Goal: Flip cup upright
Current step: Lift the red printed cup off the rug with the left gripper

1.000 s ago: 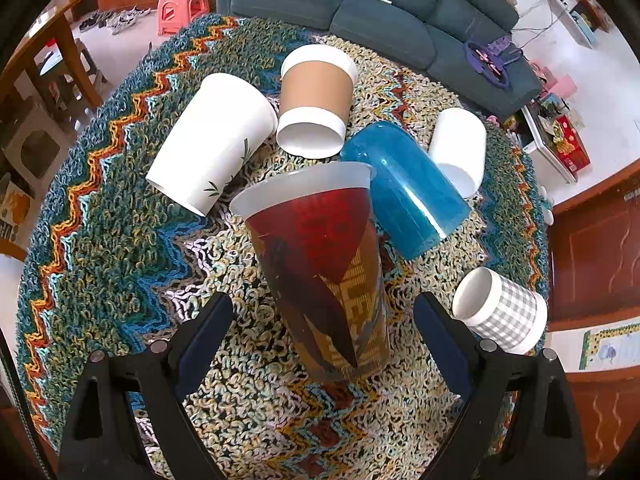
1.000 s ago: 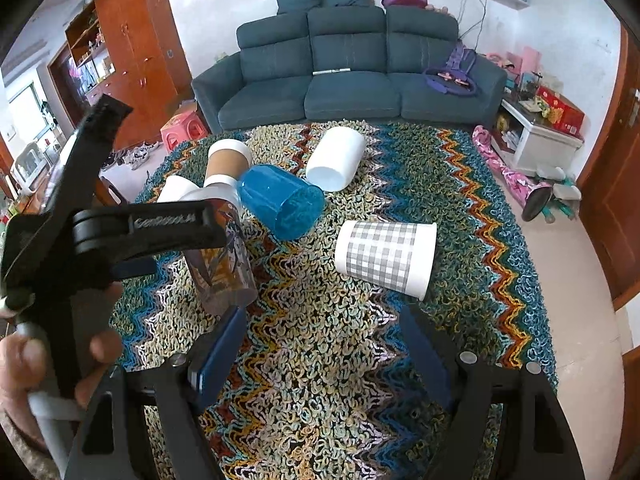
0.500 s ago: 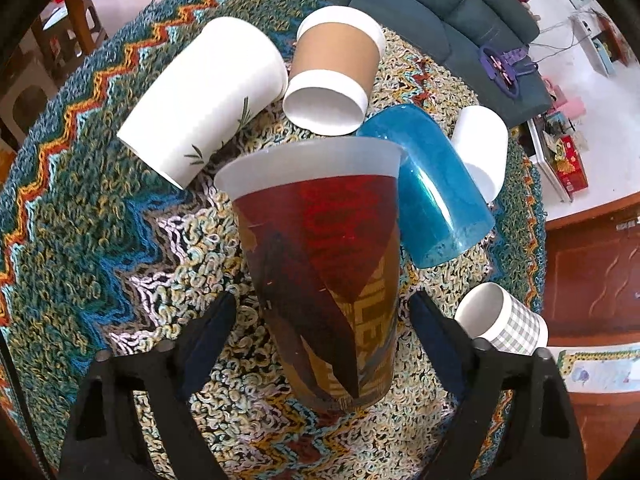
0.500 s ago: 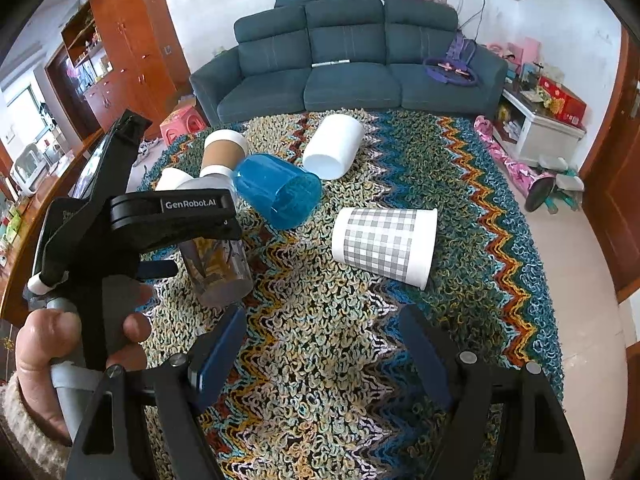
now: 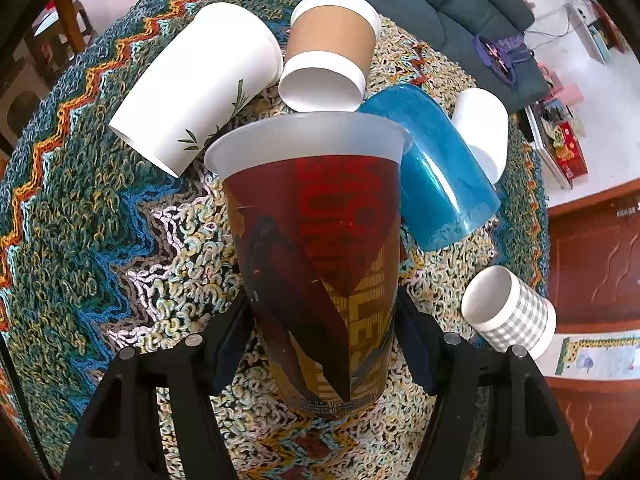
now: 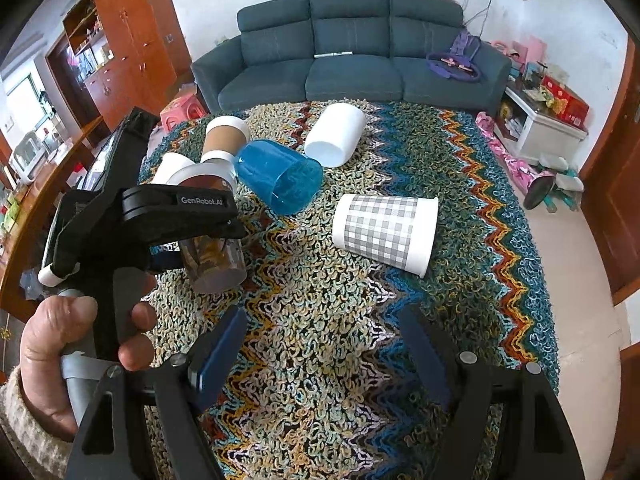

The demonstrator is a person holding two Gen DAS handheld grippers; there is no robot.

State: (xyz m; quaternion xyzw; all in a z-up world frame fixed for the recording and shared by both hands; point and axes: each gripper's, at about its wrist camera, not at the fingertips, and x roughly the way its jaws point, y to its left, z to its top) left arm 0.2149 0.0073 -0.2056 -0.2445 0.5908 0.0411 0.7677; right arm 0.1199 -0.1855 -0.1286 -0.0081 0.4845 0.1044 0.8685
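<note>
Since a second ago my left gripper [image 5: 324, 344] has advanced until its fingers flank the printed cup [image 5: 320, 248], pads seemingly just touching its lower body. That cup lies on the rug [image 5: 100, 240], long axis straight ahead, rim toward the blue cup [image 5: 432, 168]. Right of the printed cup, my right gripper [image 6: 320, 344] hangs open and empty, clearly farther off.
</note>
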